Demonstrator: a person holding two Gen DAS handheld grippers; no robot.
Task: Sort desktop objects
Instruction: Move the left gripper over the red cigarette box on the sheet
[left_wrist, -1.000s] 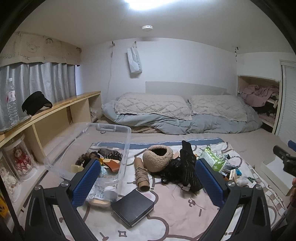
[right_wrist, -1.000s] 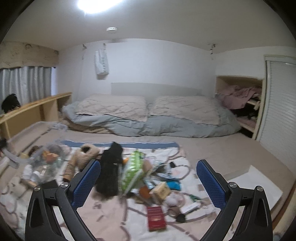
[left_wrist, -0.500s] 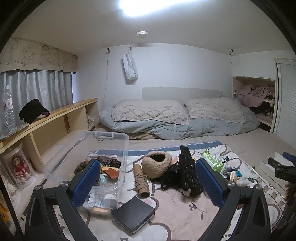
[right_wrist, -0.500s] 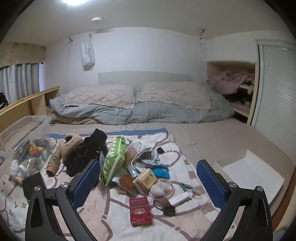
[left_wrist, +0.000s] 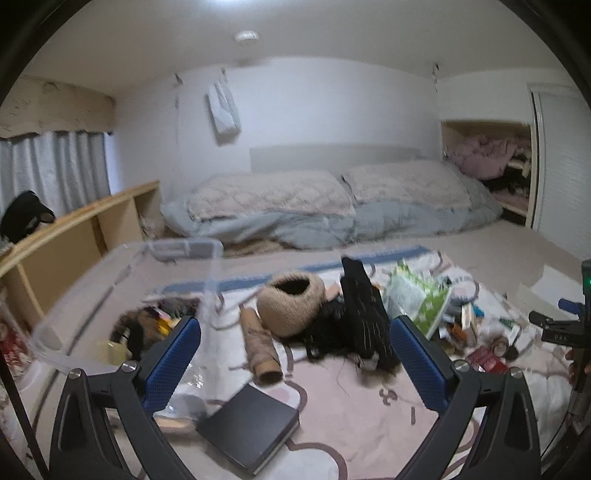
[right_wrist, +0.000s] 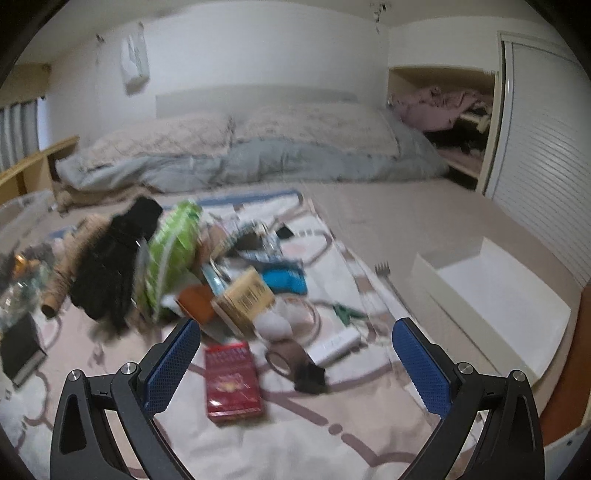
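Your left gripper (left_wrist: 295, 354) hangs with its blue-padded fingers wide apart and nothing between them, above the pink patterned sheet (left_wrist: 351, 417). Just below it lies a flat black notebook (left_wrist: 247, 428), and to its left stands a clear plastic storage bin (left_wrist: 122, 280) already holding small items. Ahead sit a brown cardboard tube (left_wrist: 260, 349), a tan fuzzy hat (left_wrist: 291, 306) and a black fringed garment (left_wrist: 364, 325). Your right gripper (right_wrist: 295, 354) is likewise spread and empty, over a red rectangular box (right_wrist: 231, 380) and a brown tape roll (right_wrist: 284, 356). Beyond lie a tan barcode carton (right_wrist: 245, 295) and a green-and-white pouch (right_wrist: 173, 247); a shallow white tray (right_wrist: 491, 295) rests to the right.
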